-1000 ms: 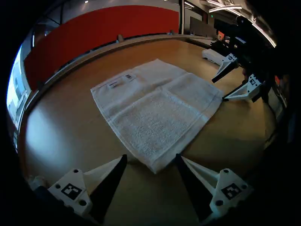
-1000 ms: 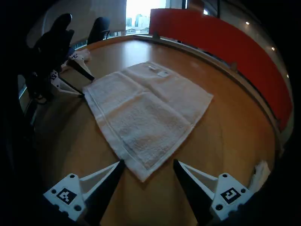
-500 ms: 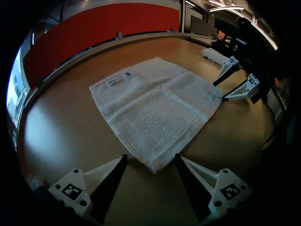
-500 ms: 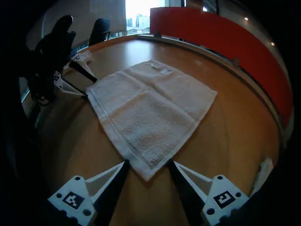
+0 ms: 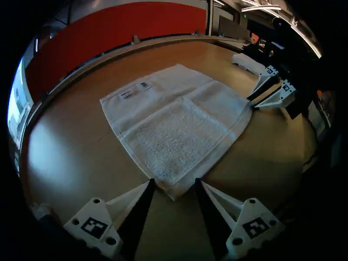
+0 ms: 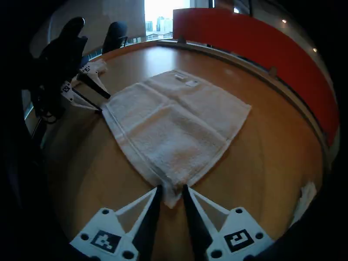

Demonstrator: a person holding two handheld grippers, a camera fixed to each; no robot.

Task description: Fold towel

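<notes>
Towel (image 5: 174,126), white, was laid flat on a wooden table (image 5: 74,143), with one corner pointing into each gripper. In the left gripper view, the left gripper (image 5: 174,182) was seen with its jaws partly open. The near corner lay between the fingertips but was not clearly pinched from both sides. In the right gripper view, the right gripper (image 6: 172,188) was seen with its jaws drawn narrow on a neighbouring corner. The cloth was puckered just ahead of the fingertips, so that corner was judged to be gripped. The rest of the towel stretched away ahead of both pairs of jaws. For the fold to be done well, the left corner would need to be seated deep between the fingers and firmly clamped before any lift — then both corners raised together, kept level, and carried across to the far edge so that the hems were matched.
</notes>
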